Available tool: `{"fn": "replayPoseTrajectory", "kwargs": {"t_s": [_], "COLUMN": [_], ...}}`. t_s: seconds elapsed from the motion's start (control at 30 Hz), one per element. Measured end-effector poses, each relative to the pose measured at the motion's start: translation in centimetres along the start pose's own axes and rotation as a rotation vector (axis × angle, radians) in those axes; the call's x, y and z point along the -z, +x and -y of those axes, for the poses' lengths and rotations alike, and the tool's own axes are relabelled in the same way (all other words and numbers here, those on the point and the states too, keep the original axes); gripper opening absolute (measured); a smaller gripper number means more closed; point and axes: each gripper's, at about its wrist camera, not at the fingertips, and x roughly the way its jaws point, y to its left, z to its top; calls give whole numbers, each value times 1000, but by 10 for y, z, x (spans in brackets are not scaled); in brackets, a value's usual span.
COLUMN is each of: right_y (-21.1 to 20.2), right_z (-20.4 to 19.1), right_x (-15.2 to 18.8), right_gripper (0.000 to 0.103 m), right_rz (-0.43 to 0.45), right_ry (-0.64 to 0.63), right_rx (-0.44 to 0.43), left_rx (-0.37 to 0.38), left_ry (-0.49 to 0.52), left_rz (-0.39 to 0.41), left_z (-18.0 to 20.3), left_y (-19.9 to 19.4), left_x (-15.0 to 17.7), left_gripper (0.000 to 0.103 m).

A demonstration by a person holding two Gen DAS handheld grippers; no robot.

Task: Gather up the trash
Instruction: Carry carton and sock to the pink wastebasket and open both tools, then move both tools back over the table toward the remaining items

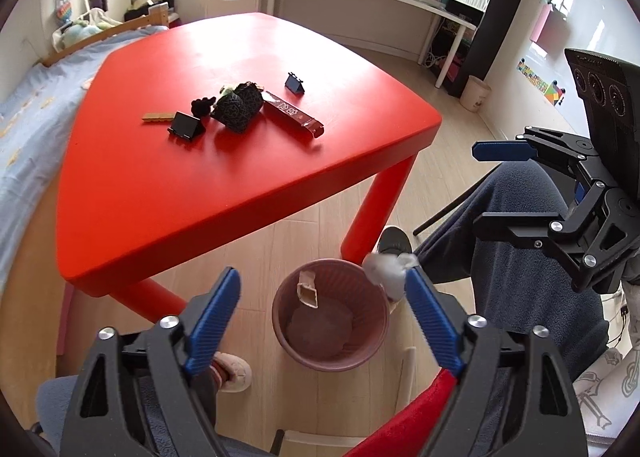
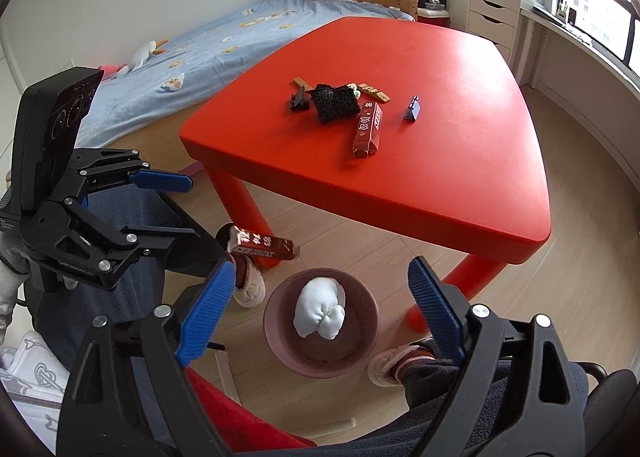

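A pink waste bin stands on the floor by the red table's leg; it also shows in the right wrist view. My left gripper is open above the bin, and a small brown box is in the air over the bin's mouth. My right gripper is open, with a white crumpled wad in the air over the bin. The wad shows by the bin's rim in the left view. A brown wrapper box shows in mid-air near my left gripper. A long brown carton lies on the table.
On the table lie a black mesh pouch, two small black stands, and a wooden strip. A bed is beside the table. The person's legs and slippers flank the bin.
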Motion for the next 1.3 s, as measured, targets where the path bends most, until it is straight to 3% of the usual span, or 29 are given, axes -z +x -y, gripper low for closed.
{"fn": "replayPoseTrajectory", "kwargs": {"t_s": [0.17,0.9,1.3], "right_y": [2,6,4], "right_z": [3,6,14], "right_x": [1,-3,-43], "right_gripper": [99,100,100], "right_rz": [-3,-9,28], "right_ry": [19,41,44], "right_rx": [6,6,20], "left_rx": [0,-18,-55], "left_ry": [-38,-109,-82], "left_rz": [4,12,42], "left_z": [-6,-24,-48], "left_y": [-2,-6,-8], "left_x": [-2,-5,-37], "left_gripper": [95,95,95]}}
